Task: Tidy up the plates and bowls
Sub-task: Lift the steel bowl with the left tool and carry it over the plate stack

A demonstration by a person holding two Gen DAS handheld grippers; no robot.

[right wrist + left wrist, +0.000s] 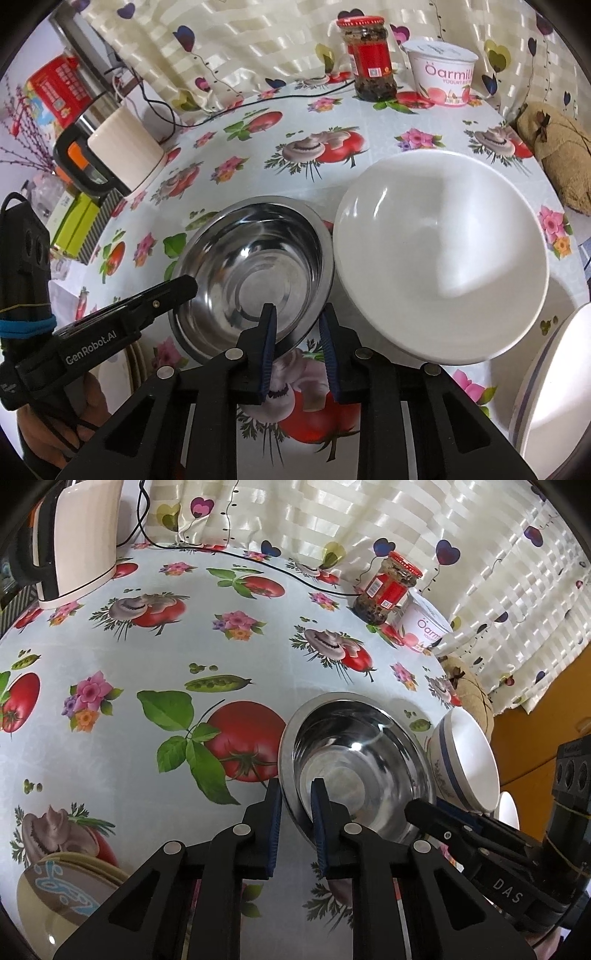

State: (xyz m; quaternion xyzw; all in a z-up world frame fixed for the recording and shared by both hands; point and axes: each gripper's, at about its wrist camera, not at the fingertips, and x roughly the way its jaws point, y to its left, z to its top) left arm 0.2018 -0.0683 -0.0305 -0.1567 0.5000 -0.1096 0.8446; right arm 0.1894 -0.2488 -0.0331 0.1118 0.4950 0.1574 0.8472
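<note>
Left tool [295, 794] astride steel bowl [354, 757] rim.

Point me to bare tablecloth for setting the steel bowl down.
Free: the wide stretch left of the steel bowl, between the kettle and the plate stack. Also the strip before the jar and yogurt tub. Crowded: right side, by the white bowl.

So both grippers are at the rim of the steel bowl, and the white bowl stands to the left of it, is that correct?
Not quite: in the right wrist view the white bowl stands to the right of the steel bowl, touching its rim. The left gripper and right gripper are indeed both at that rim.
</note>
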